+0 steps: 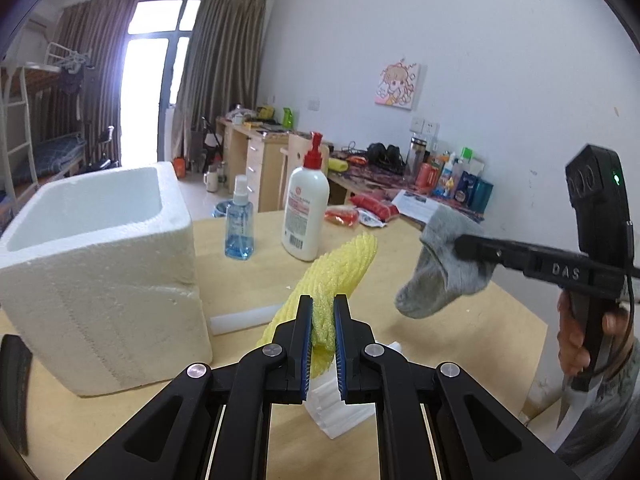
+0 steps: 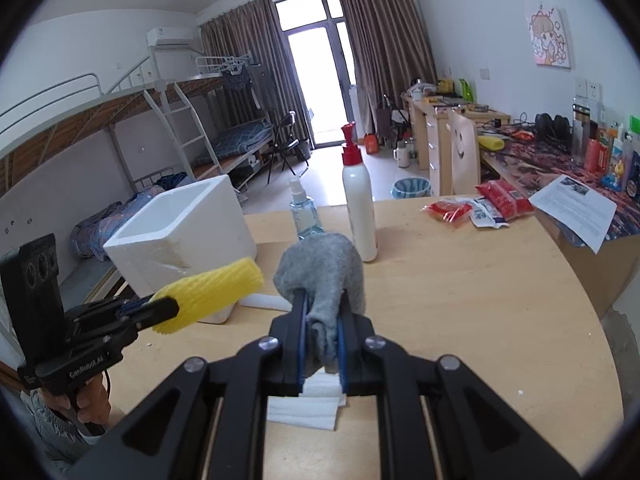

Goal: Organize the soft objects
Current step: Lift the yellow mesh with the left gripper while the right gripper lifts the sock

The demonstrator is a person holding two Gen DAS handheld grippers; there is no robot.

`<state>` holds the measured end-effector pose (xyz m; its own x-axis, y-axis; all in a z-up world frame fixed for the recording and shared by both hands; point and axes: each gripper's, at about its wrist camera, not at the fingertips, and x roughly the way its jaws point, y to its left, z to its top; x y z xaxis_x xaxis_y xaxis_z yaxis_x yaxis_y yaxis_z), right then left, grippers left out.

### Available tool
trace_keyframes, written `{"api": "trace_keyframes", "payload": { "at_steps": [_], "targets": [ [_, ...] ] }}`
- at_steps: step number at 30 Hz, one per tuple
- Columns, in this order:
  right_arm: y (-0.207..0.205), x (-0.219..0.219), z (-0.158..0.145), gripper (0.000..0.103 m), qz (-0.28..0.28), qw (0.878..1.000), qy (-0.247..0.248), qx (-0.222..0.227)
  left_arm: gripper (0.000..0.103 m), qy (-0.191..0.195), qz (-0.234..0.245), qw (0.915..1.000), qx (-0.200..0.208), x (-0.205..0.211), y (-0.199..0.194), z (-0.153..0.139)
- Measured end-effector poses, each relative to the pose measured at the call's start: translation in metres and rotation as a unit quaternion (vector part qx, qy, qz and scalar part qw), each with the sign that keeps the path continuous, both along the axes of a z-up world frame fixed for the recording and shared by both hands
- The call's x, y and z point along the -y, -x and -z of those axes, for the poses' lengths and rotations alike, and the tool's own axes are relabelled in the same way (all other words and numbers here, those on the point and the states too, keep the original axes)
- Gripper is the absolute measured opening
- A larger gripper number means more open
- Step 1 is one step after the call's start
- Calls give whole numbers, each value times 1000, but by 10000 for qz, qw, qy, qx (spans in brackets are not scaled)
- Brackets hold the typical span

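The left gripper (image 1: 323,340) has its fingers (image 1: 305,344) closed almost fully on a yellow foam-mesh sleeve (image 1: 340,268), pinched near its lower end so that most of the sleeve juts forward and upward beyond the fingertips. The right gripper (image 2: 323,340) is likewise clamped nearly shut, on a soft grey sock (image 2: 324,276); the sock's bulk bunches ahead of the fingers (image 2: 302,340) and one end droops below them. Both soft things hang clear of the pale wooden worktop (image 2: 460,300), each held by a narrow fold, probably because limp material gives the pads little else to bite.

An open white polystyrene box (image 1: 100,272) stands ahead of the left fingers and to their left, its hollow facing up; it looks like the likely place to drop both items. Under and just behind both pairs of fingers lies a folded white foam sheet (image 2: 308,404), and a white foam strip (image 1: 244,320) lies beside the box's base. Beyond the fingertips stand a blue spray bottle (image 1: 239,224) and a white pump bottle with a red top (image 1: 306,208), hard things that seem to be no part of the sorting.
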<state>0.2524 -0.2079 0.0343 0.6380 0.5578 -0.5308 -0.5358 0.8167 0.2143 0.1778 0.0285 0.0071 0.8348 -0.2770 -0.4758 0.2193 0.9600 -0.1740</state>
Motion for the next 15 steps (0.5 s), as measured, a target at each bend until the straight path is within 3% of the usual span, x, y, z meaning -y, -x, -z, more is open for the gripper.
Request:
{"api": "trace_keyframes", "payload": {
  "at_steps": [15],
  "targets": [
    [50,17,-20,15,14,9985,-285,457,10,-235,-242,9979,546,6,56,-35]
  ]
}}
